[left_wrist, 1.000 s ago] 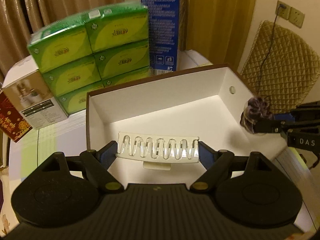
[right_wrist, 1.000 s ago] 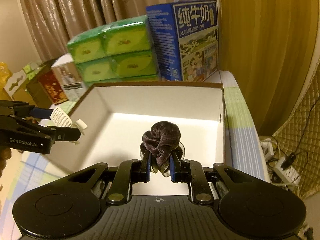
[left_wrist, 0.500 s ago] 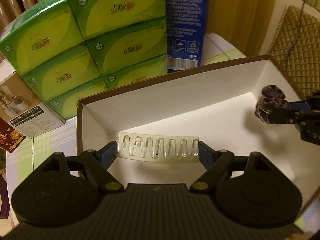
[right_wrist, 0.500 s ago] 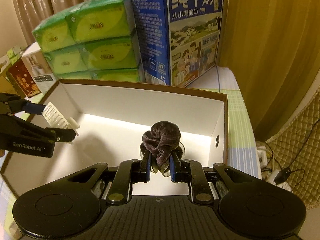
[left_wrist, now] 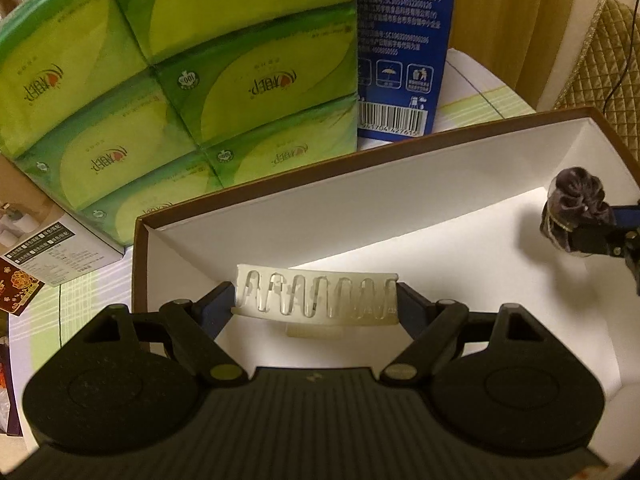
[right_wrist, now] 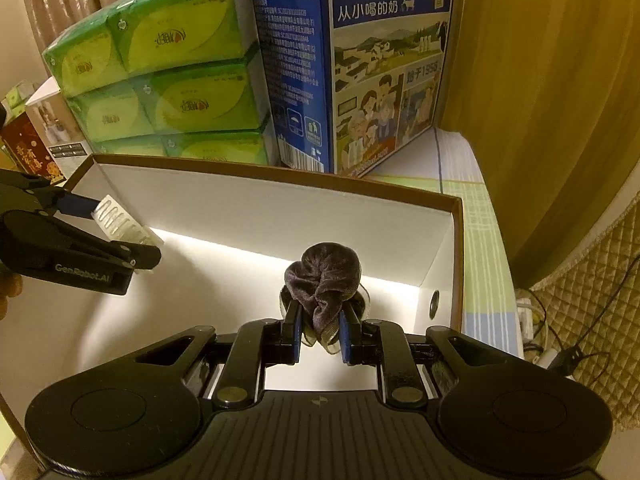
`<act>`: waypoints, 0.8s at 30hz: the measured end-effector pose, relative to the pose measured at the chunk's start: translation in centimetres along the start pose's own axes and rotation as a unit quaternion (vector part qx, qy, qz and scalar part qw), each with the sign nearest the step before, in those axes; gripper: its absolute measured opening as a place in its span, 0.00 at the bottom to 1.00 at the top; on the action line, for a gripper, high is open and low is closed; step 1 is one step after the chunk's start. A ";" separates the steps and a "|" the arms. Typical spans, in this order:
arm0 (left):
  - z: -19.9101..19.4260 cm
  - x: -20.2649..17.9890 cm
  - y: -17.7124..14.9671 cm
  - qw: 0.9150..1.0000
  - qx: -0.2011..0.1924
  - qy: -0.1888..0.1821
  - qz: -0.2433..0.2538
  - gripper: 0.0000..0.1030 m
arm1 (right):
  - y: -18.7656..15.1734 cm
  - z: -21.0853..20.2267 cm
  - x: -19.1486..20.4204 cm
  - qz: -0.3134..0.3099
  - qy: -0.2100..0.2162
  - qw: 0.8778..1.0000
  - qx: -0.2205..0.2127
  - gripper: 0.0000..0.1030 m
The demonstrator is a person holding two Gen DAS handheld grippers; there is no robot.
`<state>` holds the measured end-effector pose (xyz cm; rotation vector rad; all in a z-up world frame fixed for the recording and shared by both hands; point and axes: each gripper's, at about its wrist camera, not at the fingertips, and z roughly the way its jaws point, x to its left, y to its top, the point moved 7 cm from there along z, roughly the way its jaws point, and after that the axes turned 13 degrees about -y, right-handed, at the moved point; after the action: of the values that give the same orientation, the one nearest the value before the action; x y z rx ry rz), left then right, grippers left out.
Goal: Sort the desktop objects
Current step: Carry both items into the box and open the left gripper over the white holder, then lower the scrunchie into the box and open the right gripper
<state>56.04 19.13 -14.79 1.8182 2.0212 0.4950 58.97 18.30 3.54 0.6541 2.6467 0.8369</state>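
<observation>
It was a home, a lived-in room used partly for storage. Long curtains point(right_wrist: 540, 100) hung behind a table point(right_wrist: 476, 216) under a checked cloth. On it sat shop-bought household stock: a wrapped pack of green tissue packets point(left_wrist: 168, 80), a blue milk carton case point(right_wrist: 360, 64) and smaller product boxes point(left_wrist: 44, 236). A quilted cover point(left_wrist: 600, 80) and a power strip point(right_wrist: 532, 316) with trailing cables lay beside it.

Translucent plastic hair clip point(left_wrist: 318, 294); velvety cloth scrunchie point(right_wrist: 325, 280).
</observation>
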 end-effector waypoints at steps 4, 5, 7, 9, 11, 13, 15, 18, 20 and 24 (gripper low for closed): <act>0.4 0.0 0.0 1.000 -0.001 -0.001 0.002 0.80 | 0.2 0.2 -0.1 -0.001 -0.001 1.000 0.000 0.15; 0.4 -0.1 0.0 1.000 -0.002 -0.001 0.004 0.82 | 0.2 0.3 -0.1 -0.001 -0.001 1.000 0.000 0.15; 0.4 -0.2 0.2 1.000 -0.004 0.002 0.004 0.86 | 0.2 0.4 -0.1 0.000 -0.003 1.000 0.000 0.15; 0.2 -0.3 0.4 1.000 -0.009 -0.002 0.004 0.86 | 0.2 0.5 -0.2 0.003 -0.003 1.000 0.001 0.15; 0.1 -0.3 0.4 1.000 -0.011 -0.004 0.003 0.86 | 0.2 0.6 -0.3 0.005 -0.003 1.000 0.002 0.15; -0.1 -0.5 0.4 1.000 -0.014 -0.007 0.005 0.86 | 0.2 0.6 -0.3 0.004 -0.006 1.000 0.000 0.15; -0.3 -0.6 0.3 1.000 -0.016 -0.007 0.005 0.86 | 0.2 0.5 -0.3 -0.002 -0.012 1.000 -0.011 0.15; -0.8 -0.7 0.2 1.000 -0.020 -0.009 0.004 0.86 | 0.3 0.4 -0.3 -0.007 -0.014 1.000 -0.019 0.26; -1.3 -0.8 0.0 1.000 -0.024 -0.008 0.007 0.87 | 0.3 0.2 -0.3 -0.004 -0.015 0.999 -0.029 0.49; -2.5 -1.1 -0.3 0.999 -0.032 -0.014 0.007 0.88 | 0.3 -0.9 -0.3 0.000 -0.009 0.999 -0.046 0.59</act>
<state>54.62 18.00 -12.73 1.7939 1.9530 0.5291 58.99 17.96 4.44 0.6358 2.5743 0.9422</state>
